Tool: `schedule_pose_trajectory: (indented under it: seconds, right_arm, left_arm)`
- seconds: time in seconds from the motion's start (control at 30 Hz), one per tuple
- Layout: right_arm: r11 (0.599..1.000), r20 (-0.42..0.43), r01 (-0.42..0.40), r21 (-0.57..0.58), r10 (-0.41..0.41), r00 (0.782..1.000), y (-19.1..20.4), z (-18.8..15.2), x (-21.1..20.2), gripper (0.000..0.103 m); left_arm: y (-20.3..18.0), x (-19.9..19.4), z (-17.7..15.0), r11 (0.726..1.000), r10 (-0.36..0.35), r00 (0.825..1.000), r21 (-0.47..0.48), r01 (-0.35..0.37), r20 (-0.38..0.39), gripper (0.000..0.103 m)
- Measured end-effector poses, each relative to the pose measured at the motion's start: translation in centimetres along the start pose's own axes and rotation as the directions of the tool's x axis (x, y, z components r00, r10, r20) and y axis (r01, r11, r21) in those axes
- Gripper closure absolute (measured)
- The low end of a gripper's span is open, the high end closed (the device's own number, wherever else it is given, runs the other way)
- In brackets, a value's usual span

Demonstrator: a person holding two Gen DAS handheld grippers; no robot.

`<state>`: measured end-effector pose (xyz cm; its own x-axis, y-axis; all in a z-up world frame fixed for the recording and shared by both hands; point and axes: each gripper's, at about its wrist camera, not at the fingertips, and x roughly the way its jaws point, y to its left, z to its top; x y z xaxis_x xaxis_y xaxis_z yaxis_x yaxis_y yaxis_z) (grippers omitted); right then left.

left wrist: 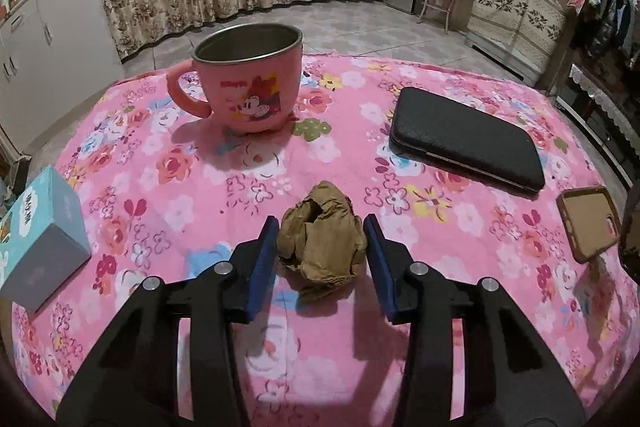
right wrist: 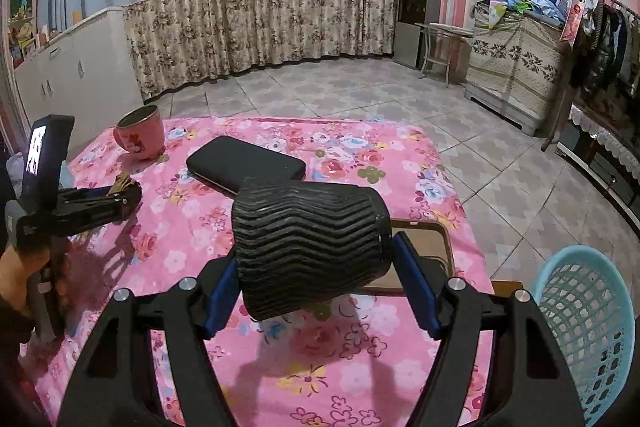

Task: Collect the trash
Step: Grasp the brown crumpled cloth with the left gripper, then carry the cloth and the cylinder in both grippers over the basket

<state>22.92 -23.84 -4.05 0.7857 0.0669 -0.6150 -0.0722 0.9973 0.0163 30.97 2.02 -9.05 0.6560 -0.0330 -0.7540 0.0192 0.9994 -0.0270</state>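
A crumpled brown paper ball (left wrist: pixel 322 239) lies on the pink floral tablecloth (left wrist: pixel 200 179). My left gripper (left wrist: pixel 321 223) straddles it, and both blue pads touch its sides. In the right wrist view the same left gripper (right wrist: pixel 128 193) shows at the left with the brown paper (right wrist: pixel 122 183) at its tip and a hand (right wrist: pixel 24 267) on its grip. My right gripper (right wrist: pixel 316 251) is shut on a black ribbed cup (right wrist: pixel 308 243), which lies sideways between the pads, lifted above the cloth with its shadow beneath.
A pink cartoon mug (left wrist: pixel 250 83) stands at the back. A black wallet-like case (left wrist: pixel 468 139) and a brown phone case (left wrist: pixel 590 223) lie to the right, a teal box (left wrist: pixel 44 235) at the left edge. A light-blue plastic basket (right wrist: pixel 588 327) stands on the floor beside the table's right side.
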Motion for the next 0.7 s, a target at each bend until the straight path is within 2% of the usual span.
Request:
schedule_pose_trajectory:
  seconds: [0.17, 0.4, 0.7]
  right_arm:
    - [1.000, 0.018, -0.009, -0.002, 0.009, 1.000, 0.0, 0.3, -0.7, 0.032]
    - [1.000, 0.036, 0.003, -0.009, -0.003, 0.999, 0.0, 0.2, -1.5, 0.032]
    - [0.998, 0.073, 0.053, 0.031, -0.055, 0.996, -3.0, -0.5, -6.6, 0.032]
  left_arm:
    - [0.5, -3.1, -0.9, 1.000, 0.000, 1.000, -0.023, 0.001, 0.026, 0.061]
    - [-1.0, -9.1, -3.0, 0.999, 0.037, 0.995, 0.004, -0.037, 0.091, 0.061]
    - [-3.1, -15.8, -3.8, 0.999, 0.011, 0.983, 0.039, -0.018, 0.185, 0.061]
